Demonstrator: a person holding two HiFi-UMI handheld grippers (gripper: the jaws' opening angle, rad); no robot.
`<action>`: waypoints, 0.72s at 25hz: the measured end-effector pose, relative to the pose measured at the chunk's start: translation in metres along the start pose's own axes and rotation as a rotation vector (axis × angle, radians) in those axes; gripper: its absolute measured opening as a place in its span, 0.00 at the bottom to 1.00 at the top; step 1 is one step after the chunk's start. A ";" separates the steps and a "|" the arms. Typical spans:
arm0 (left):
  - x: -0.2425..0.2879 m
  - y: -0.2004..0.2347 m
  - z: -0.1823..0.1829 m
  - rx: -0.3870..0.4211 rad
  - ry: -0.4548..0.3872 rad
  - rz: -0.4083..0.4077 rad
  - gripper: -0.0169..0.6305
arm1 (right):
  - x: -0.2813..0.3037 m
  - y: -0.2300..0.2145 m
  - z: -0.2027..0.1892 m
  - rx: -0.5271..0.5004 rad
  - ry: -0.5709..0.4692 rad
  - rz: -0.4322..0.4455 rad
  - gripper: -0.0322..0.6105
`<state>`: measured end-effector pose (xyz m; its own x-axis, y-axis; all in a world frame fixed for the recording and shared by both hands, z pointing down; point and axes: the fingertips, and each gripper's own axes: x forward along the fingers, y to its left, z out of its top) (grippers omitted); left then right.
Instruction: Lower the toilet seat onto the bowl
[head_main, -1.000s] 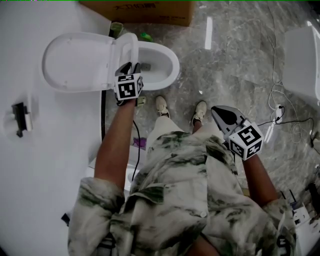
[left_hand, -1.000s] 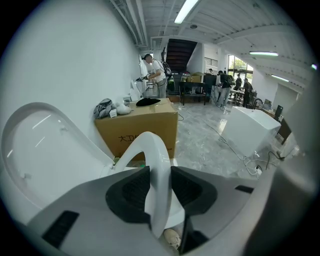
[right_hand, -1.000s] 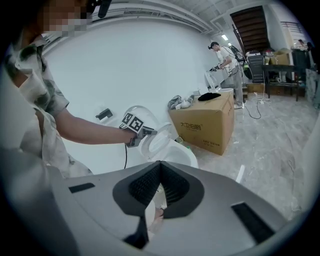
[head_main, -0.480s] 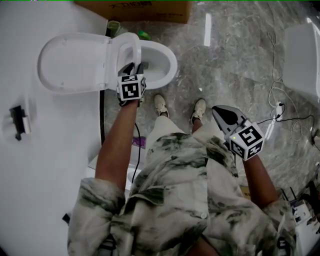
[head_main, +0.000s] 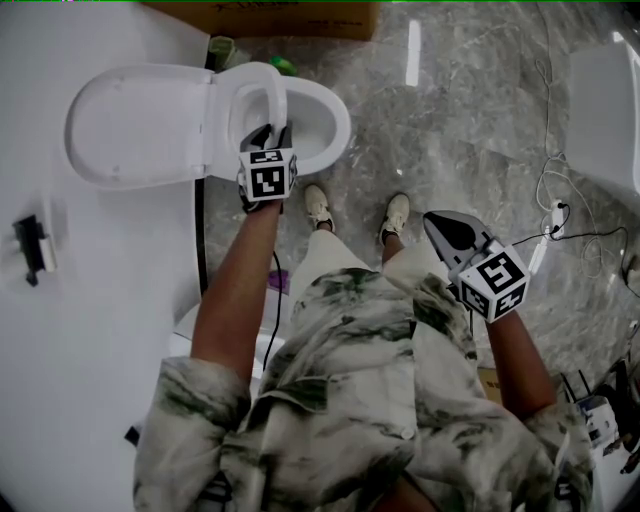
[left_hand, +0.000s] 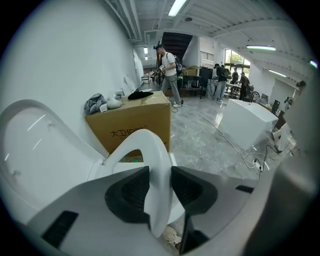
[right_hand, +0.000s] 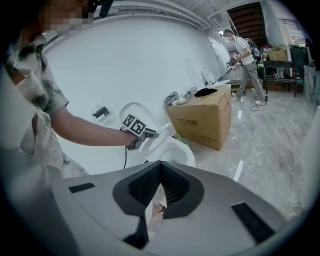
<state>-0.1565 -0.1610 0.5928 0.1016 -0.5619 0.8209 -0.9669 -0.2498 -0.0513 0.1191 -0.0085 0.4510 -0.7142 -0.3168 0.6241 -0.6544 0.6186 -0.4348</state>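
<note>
Left gripper (head_main: 268, 132) has dipped with the white plastic toilet seat (head_main: 262, 85), jaws just eased wider yet pinching its rim. Seat stands tilted over the white ceramic bowl (head_main: 340, 125); right gripper (head_main: 430, 218) hangs closed, empty.

You have a cardboard box (left_hand: 135, 125) on grey marble floor (head_main: 470, 120), against a white wall (left_hand: 65, 60). Strip lights (left_hand: 176, 7) glow above it.

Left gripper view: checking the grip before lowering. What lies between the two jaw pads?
The toilet seat, edge-on, clamped by the left gripper; the left gripper view shows it.
</note>
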 end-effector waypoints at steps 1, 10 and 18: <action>0.002 -0.001 -0.001 0.002 0.000 0.002 0.26 | 0.001 -0.001 -0.001 0.001 0.002 0.000 0.08; 0.017 -0.014 -0.008 0.005 0.014 0.001 0.27 | 0.007 -0.004 -0.007 0.003 0.021 0.014 0.08; 0.031 -0.026 -0.016 0.016 0.038 -0.013 0.27 | 0.014 -0.008 -0.009 0.004 0.026 0.019 0.08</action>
<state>-0.1324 -0.1593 0.6292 0.1047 -0.5282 0.8426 -0.9616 -0.2698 -0.0497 0.1169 -0.0113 0.4697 -0.7197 -0.2867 0.6323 -0.6422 0.6210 -0.4493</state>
